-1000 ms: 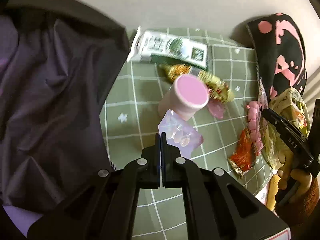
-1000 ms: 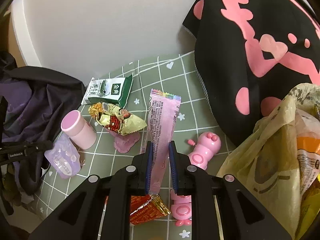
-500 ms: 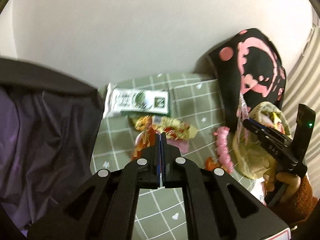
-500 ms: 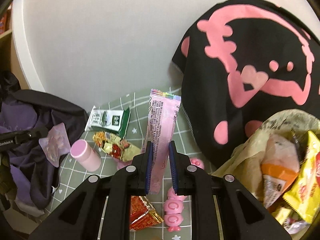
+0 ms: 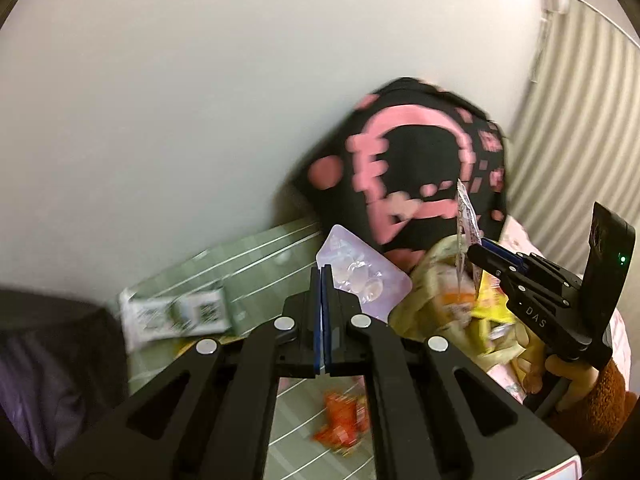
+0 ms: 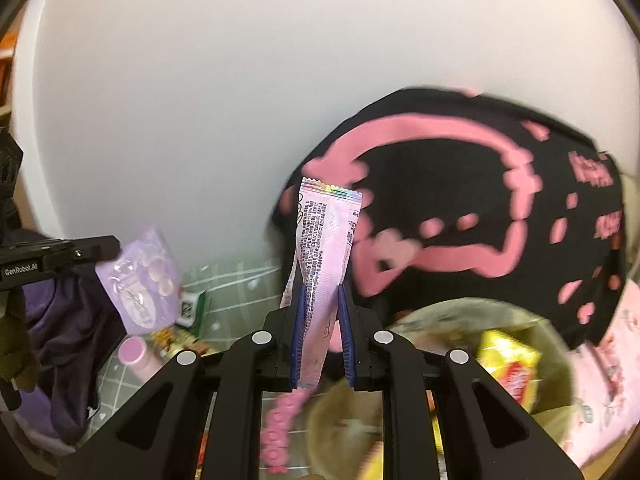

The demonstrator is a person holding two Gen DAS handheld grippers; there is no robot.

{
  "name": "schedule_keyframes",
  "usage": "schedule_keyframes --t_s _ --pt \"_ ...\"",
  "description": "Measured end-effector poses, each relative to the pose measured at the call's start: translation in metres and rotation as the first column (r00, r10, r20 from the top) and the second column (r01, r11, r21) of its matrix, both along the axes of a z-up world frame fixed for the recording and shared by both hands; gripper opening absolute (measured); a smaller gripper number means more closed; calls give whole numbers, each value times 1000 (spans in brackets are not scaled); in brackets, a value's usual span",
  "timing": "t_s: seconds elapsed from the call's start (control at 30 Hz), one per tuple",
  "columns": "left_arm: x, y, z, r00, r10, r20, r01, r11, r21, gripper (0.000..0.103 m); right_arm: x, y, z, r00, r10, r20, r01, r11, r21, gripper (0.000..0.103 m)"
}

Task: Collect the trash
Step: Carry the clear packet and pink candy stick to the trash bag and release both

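**Both grippers hold trash up by the bag**

The left gripper (image 5: 322, 280) has its fingers pressed tight together on the edge of a lilac blister pack (image 5: 362, 274). The pack sticks up and to the right, high over the table. The right gripper (image 6: 323, 320) pinches a long pink wrapper (image 6: 326, 252) between its blue pads (image 6: 301, 320). The wrapper stands straight up.

Just past the right gripper is a tan trash bag (image 6: 556, 368). It sits open, with yellow packets inside.

The table has a green cloth with white squares (image 5: 260, 252). On it lie a green and white packet (image 5: 176, 316), a red wrapper (image 5: 340, 420), a gold wrapper (image 6: 180, 340), a pink cup (image 6: 136, 356) and a pink toy (image 6: 280, 428). A black cloth with pink shapes (image 6: 480, 200) leans on the white wall (image 5: 180, 100), far and right. A dark purple cloth (image 6: 60, 340) lies at the left.

Much is blurry. The tiny print on the wrapper is too small to read. The left gripper says "GenRobot.AI". The right gripper says "DAS".
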State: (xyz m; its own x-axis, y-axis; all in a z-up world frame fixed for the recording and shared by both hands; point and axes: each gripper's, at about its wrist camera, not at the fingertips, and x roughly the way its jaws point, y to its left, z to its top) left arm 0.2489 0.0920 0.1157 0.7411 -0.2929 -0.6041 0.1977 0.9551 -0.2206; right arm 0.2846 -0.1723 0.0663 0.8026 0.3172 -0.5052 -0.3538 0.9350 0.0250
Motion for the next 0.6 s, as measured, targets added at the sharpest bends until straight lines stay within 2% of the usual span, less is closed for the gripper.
schedule_keyframes --t_s 0.13,0.27,0.43,0.6 --pt "15 -41 9 995 -99 26 99 995 4 0 -8 -33 13 996 -87 36 88 996 -15 17" --pt "32 -84 9 979 -202 24 203 979 -16 0 -13 -70 19 982 -182 41 183 983 -24 17" --pt "50 -128 -4 958 -288 -9 286 956 -71 0 -24 -110 19 960 -279 36 280 960 -27 17" --pt "62 -159 -21 942 -332 -56 326 941 -94 0 -32 -138 17 939 -343 31 344 939 -19 17"
